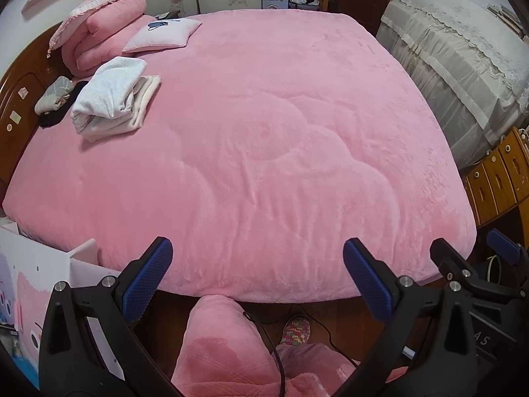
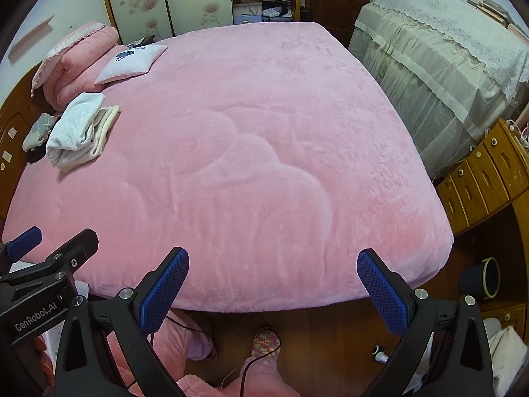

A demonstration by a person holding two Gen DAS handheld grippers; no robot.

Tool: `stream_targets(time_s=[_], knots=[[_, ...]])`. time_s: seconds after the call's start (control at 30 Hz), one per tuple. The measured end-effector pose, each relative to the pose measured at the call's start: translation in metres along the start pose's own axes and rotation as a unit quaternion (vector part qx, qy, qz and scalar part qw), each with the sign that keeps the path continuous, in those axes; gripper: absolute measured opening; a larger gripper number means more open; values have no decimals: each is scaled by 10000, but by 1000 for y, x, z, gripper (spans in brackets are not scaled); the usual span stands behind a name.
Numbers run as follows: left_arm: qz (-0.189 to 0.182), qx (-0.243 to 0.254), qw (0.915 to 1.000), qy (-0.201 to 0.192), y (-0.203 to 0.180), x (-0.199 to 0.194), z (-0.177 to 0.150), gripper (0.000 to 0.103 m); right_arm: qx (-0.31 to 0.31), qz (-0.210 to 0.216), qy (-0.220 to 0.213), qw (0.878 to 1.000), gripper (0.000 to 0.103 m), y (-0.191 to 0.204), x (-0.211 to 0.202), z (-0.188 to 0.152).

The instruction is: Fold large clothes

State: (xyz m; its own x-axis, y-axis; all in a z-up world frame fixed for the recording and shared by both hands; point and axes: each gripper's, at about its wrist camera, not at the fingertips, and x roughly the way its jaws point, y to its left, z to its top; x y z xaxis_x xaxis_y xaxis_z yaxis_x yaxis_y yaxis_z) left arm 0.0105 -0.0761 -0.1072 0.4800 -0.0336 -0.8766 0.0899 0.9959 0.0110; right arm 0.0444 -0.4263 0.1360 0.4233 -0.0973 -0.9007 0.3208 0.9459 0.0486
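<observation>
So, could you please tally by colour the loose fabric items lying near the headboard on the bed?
Pink: 2, the folded quilt and the small pillow
White or cream: 1 pile of folded clothes
Grey patterned: 1 bundle
Black: 1 item, partly hidden
Total: 5

A home bedroom: a wide bed [image 1: 264, 139] under a pink plush cover, pillows [image 1: 162, 34] and a folded quilt [image 1: 105, 29] against a wooden headboard [image 1: 20, 99], wardrobe doors [image 2: 195, 0] behind, wooden drawers [image 2: 479, 178] alongside.
</observation>
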Motion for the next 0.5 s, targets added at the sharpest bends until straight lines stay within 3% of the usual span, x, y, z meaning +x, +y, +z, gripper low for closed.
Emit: stream_targets(time_s=[0.5], knots=[[177,-35,9998,10,2,9,17,102,-82,-8,-36,10000,103,18,14,16]])
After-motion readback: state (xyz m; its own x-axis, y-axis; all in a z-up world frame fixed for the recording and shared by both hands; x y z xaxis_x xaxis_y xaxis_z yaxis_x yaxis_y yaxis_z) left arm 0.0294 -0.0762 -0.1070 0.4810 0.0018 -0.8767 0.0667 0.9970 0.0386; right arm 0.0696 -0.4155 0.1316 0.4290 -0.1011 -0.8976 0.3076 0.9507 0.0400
